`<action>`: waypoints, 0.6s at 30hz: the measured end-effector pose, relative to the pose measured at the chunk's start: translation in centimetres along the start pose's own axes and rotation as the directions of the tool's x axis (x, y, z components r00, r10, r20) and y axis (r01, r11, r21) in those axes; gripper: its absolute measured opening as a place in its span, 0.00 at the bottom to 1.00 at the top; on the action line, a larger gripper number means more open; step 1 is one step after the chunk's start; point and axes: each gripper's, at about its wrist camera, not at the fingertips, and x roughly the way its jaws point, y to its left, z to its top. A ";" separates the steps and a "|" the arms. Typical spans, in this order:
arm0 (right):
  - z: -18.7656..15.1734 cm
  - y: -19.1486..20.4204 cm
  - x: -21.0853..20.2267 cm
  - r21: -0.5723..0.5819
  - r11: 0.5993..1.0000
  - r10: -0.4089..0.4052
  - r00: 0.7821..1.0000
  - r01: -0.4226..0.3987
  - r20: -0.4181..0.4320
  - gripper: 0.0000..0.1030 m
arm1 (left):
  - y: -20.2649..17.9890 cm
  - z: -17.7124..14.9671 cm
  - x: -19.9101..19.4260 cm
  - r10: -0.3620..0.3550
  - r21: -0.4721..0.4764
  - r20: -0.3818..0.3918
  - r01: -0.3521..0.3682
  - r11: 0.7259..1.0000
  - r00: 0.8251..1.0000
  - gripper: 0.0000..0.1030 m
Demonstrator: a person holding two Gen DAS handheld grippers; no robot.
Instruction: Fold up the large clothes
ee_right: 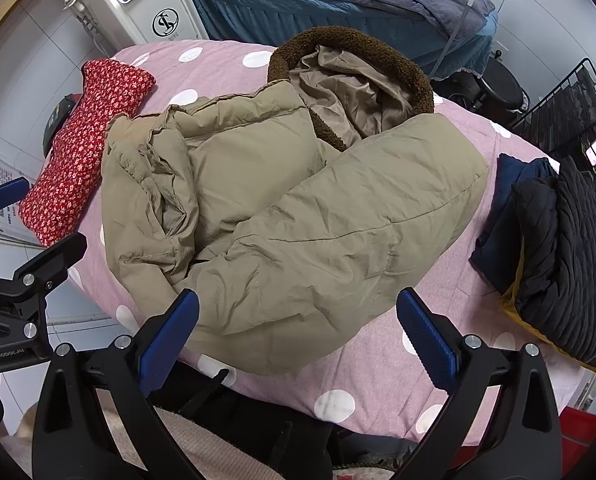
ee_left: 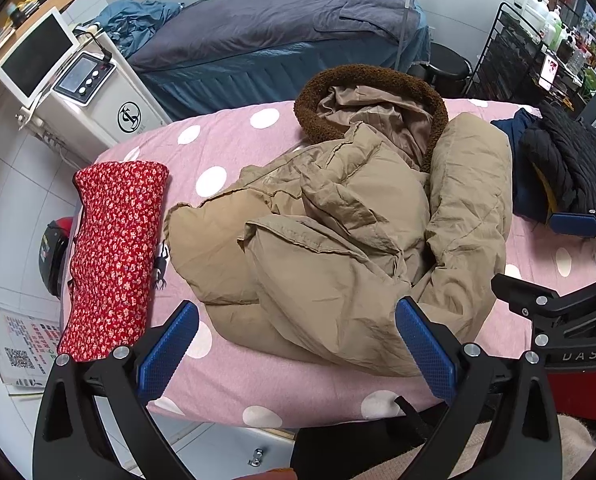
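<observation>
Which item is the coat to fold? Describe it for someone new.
Start at the pink polka-dot bed. The tan puffer coat lies crumpled mid-bed, between a red floral bundle and a dark knit pile. Only it has a brown fleece-trimmed hood.

Tan puffer coat (ee_left: 350, 232) (ee_right: 281, 208), brown fleece-trimmed hood, crumpled, partly folded, mid pink dotted bed

Middle: coat (ee_left: 338, 232) lies on the bed cover (ee_left: 225, 384).
Left: folded cloth (ee_left: 113, 256) beside it.
Right: clothes pile (ee_left: 558, 168).
</observation>
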 end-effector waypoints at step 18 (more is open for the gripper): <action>0.0 0.0 0.0 0.000 1.000 0.000 1.000 0.000 -0.001 0.95 | 0.0 0.0 0.0 0.000 0.001 -0.001 0.000 1.000 1.000 0.94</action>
